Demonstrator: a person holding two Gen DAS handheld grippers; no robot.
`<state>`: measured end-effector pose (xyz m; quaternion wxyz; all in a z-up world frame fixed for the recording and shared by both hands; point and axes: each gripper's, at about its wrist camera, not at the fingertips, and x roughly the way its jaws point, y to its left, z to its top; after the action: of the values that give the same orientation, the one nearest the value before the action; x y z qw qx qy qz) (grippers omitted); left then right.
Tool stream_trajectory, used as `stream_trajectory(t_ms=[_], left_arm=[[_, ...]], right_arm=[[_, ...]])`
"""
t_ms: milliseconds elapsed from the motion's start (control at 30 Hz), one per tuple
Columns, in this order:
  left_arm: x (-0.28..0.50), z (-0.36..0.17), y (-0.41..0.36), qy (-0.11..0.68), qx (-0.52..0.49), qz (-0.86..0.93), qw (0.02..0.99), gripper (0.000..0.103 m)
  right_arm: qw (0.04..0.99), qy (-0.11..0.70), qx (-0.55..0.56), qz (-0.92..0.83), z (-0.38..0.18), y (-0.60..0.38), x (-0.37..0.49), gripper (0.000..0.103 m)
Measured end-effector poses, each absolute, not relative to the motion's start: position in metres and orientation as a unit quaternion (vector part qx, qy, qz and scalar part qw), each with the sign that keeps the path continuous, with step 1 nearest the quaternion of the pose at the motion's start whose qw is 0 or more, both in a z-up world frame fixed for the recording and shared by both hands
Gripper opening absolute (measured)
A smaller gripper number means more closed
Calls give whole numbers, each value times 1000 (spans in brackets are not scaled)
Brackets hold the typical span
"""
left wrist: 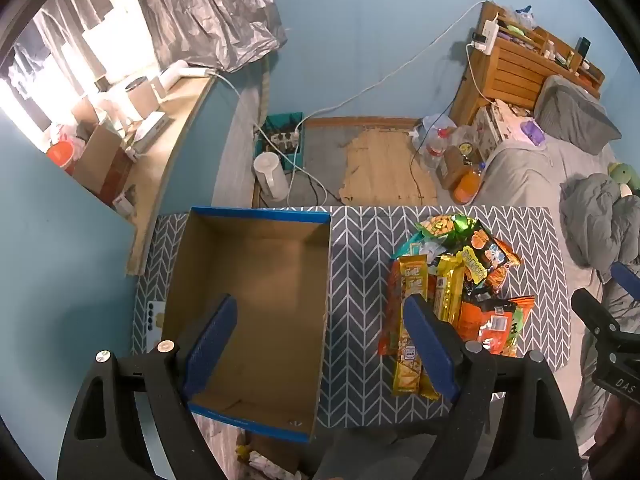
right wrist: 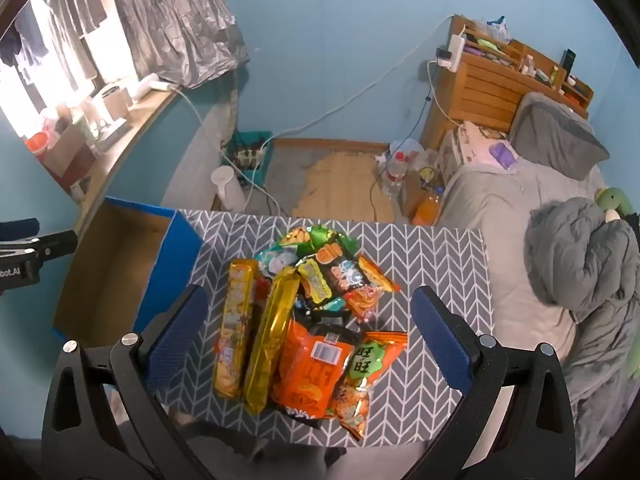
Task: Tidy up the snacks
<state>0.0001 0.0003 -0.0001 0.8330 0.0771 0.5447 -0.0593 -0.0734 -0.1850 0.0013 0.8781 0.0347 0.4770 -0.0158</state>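
Observation:
An empty cardboard box (left wrist: 256,280) with a blue rim stands on the left of the chevron-cloth table (left wrist: 360,260). My left gripper (left wrist: 320,344) hovers open over the box's right wall, holding nothing. To its right lies a pile of snack packs (left wrist: 452,280). In the right wrist view my right gripper (right wrist: 310,338) hangs wide open above that pile (right wrist: 316,300), clear of it: two long yellow packs (right wrist: 234,328), an orange bag (right wrist: 308,372) and a green bag (right wrist: 312,238) at the far end. The box (right wrist: 112,272) sits left of the pile.
A bed with grey bedding (right wrist: 520,240) runs along the table's right side. On the floor beyond the far table edge are bottles (right wrist: 394,176), a white jug (right wrist: 230,188) and cables. A cluttered windowsill (left wrist: 132,120) lies at the left.

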Motion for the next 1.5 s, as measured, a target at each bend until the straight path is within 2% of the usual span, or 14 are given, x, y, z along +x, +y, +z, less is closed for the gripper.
stream_trajectory(t_ms=[1500], left_arm=[[0, 1, -1, 544, 60, -54, 835, 86]], right_arm=[[872, 487, 44, -6, -3, -183, -70, 100]])
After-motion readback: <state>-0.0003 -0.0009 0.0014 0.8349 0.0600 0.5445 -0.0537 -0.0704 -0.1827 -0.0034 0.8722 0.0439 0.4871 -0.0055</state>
